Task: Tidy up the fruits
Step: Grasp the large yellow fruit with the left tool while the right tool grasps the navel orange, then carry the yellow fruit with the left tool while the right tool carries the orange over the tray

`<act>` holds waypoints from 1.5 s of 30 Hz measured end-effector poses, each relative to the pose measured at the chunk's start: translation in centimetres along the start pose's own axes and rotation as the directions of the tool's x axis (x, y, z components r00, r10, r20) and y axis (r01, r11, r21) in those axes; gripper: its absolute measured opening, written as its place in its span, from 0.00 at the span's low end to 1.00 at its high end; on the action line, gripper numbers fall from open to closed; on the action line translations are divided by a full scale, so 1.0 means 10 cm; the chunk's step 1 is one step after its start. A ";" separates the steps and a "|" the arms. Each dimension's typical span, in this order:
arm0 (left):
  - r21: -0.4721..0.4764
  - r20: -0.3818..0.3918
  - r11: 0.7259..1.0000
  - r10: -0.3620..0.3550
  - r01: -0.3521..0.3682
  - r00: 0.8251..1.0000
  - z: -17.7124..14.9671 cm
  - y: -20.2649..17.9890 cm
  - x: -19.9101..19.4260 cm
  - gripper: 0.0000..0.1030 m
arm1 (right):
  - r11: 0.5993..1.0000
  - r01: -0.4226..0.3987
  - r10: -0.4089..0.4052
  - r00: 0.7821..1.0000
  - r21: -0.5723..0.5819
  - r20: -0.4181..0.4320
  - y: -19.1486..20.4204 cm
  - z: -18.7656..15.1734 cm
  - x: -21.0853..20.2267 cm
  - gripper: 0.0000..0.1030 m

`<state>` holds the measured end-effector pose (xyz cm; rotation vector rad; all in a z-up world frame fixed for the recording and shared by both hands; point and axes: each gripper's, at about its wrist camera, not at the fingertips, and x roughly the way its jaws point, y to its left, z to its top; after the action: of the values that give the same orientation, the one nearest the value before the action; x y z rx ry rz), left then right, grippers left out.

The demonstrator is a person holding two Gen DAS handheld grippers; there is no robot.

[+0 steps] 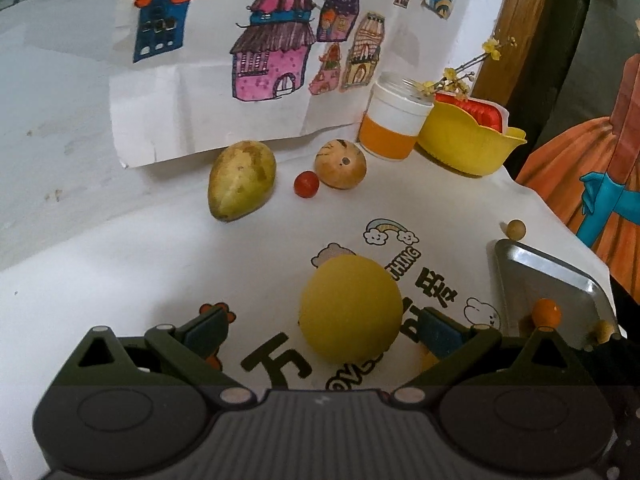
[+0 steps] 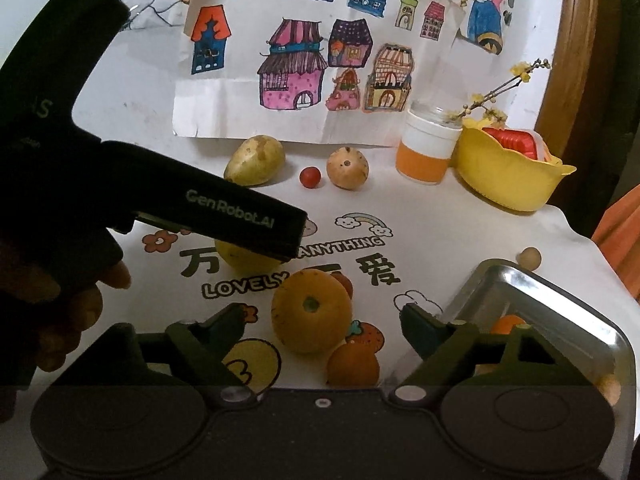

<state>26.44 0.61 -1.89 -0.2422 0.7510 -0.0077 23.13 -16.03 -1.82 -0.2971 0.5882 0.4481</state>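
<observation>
At three o'clock past our wide-open, empty right gripper (image 2: 322, 330), the tray (image 2: 560, 292) holds small fruits at the table edge; our left gripper (image 1: 320, 330) gapes around a lemon (image 1: 350, 308), not touching it.

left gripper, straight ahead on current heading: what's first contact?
Most likely the round yellow fruit, sitting between the open fingers of the left gripper. Depth is unclear; nothing else lies nearer on that line.
</observation>
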 end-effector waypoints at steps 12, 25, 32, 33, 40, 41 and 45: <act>0.020 -0.001 1.000 -0.011 0.011 1.000 -0.01 -0.04 0.08 0.99 | 1.000 -0.007 0.007 1.000 0.011 -0.003 0.00 -0.01 0.07 0.61; 0.018 -0.006 0.999 -0.043 0.043 0.999 0.00 -0.04 0.08 0.77 | 1.000 -0.020 0.020 1.000 0.022 -0.013 0.02 -0.03 0.11 0.47; 0.018 -0.014 0.998 -0.054 0.054 0.998 0.01 -0.03 0.09 0.63 | 0.999 -0.026 0.026 1.000 0.027 -0.014 0.01 -0.03 0.12 0.47; 0.018 -0.015 0.998 -0.060 0.060 0.998 0.01 -0.02 0.09 0.62 | 0.999 -0.025 0.026 1.000 0.027 -0.014 0.02 -0.02 0.12 0.47; 0.010 -0.018 0.997 -0.072 0.072 0.997 -0.01 -0.03 0.07 0.58 | 0.999 -0.027 0.027 1.000 0.040 -0.008 0.01 -0.03 0.11 0.46; 0.008 -0.020 0.997 -0.072 0.072 0.997 -0.01 -0.02 0.07 0.58 | 0.999 -0.029 0.029 1.000 0.044 -0.007 0.01 -0.03 0.11 0.46; -0.005 -0.021 0.998 -0.066 0.066 0.998 -0.02 -0.01 0.04 0.58 | 0.998 -0.041 0.041 0.999 0.051 0.000 0.02 -0.04 0.09 0.45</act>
<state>26.58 0.44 -2.29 -0.2711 0.7640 -0.0718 23.50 -15.77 -2.69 -0.2366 0.6073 0.4718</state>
